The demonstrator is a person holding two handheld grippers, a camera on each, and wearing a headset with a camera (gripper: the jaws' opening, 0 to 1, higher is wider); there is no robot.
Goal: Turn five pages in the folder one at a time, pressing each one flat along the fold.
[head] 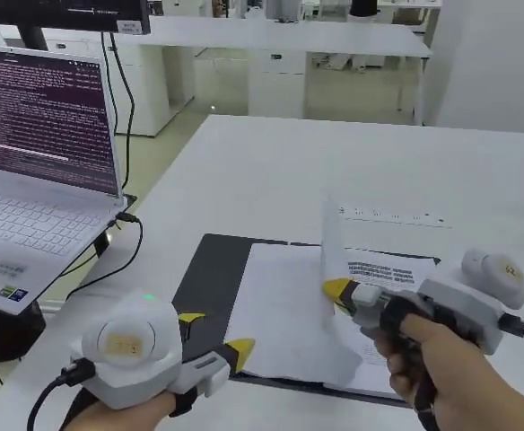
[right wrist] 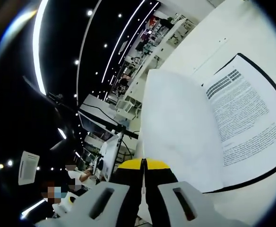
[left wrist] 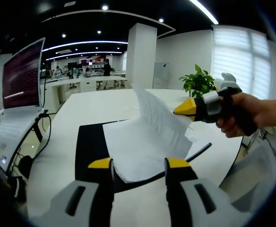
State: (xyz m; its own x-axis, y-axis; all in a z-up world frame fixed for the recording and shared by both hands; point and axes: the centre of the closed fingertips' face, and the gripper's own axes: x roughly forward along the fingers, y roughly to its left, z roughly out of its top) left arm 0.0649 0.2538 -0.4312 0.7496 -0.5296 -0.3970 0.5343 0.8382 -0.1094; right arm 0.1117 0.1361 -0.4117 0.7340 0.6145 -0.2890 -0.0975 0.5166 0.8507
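A black folder [head: 204,278] lies open on the white table, with white sheets [head: 280,314] on its left half and a printed page [head: 388,269] on its right. One page [head: 334,247] stands lifted above the fold. My right gripper [head: 336,289] is shut on that page's lower edge; the right gripper view has the closed yellow tips [right wrist: 143,163] against the raised page [right wrist: 180,123]. My left gripper [head: 217,332] hovers open at the folder's front left corner with nothing between its fingers. The left gripper view puts its tips [left wrist: 139,164] just short of the sheets [left wrist: 138,151].
An open laptop [head: 38,153] with a lit screen stands at the left, and its cables [head: 123,242] run down near the folder's left edge. The table's front edge is close below both grippers. A potted plant [left wrist: 198,82] stands beyond the table.
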